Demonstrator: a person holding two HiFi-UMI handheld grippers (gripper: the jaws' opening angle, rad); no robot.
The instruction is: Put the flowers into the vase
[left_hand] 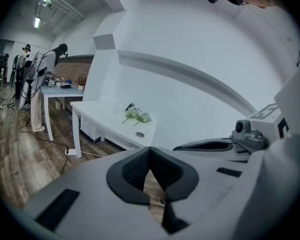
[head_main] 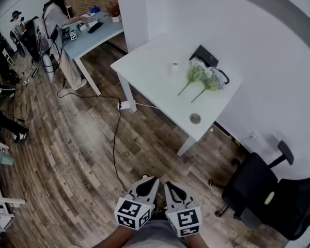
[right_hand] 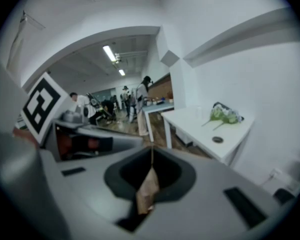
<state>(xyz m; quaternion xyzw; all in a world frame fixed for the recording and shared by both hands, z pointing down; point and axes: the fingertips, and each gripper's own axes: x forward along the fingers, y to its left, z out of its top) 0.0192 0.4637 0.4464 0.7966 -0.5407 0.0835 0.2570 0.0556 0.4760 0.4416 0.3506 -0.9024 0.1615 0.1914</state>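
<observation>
Two green-and-white flower stems [head_main: 201, 79] lie on the white table [head_main: 155, 81], well ahead of me. A small clear vase [head_main: 174, 68] stands just left of them. Both grippers are low in the head view, side by side over the wood floor and far short of the table. The left gripper [head_main: 151, 181] and the right gripper [head_main: 169, 186] are each shut with nothing held. In the left gripper view the flowers [left_hand: 136, 115] and vase [left_hand: 118, 108] are small beyond the left gripper's [left_hand: 150, 151] shut jaws. The right gripper view shows the flowers [right_hand: 224, 115] far past that gripper [right_hand: 151, 151].
A black office chair [head_main: 263, 190] stands right of the grippers, near the table's corner. A cable [head_main: 115, 138] and a power strip [head_main: 124, 106] lie on the floor ahead. A round grommet [head_main: 195, 119] sits in the tabletop. A person [head_main: 54, 19] stands at another table at the far left.
</observation>
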